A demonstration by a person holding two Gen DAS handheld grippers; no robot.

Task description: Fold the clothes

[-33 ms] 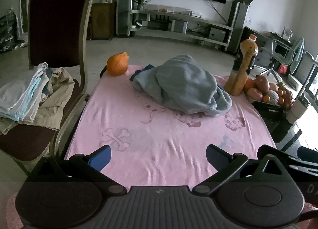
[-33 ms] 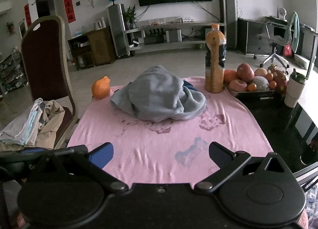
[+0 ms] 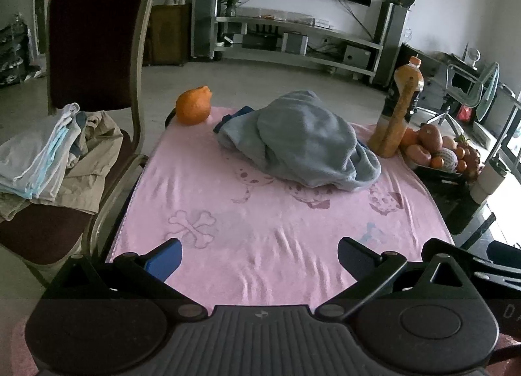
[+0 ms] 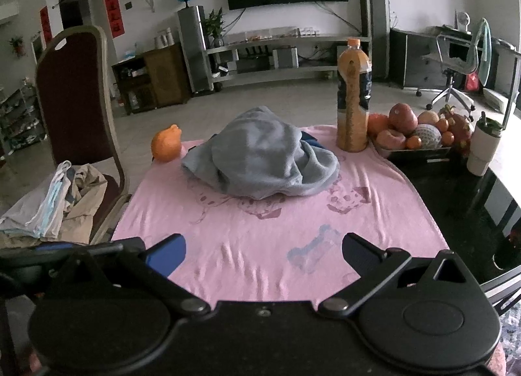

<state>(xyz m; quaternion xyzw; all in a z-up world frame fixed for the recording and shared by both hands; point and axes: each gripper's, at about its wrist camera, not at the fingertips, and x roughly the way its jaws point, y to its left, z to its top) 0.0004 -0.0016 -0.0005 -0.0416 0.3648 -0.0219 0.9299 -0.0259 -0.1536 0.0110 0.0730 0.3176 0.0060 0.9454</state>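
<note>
At the left of the left wrist view, a pile of pale folded clothes [image 3: 42, 161] rests on the dark red seat of a metal-framed chair [image 3: 97, 50] — likely the stack for finished pieces. The left tongs [image 3: 259, 257] gape wide at the bottom, holding nothing, above the pink printed cloth covering the worktop [image 3: 260, 213]. Upper centre, the crumpled grey-blue fleece garment [image 3: 302, 144] lies in a heap, untouched and well apart from both tools — it looks like the next piece to fold. The right tongs [image 4: 263, 250] are likewise spread and empty. A tall orange juice bottle [image 4: 353, 99] and a dark tray of mixed fruit [image 4: 420, 151] sit at the right edge, off the folding space.
</note>
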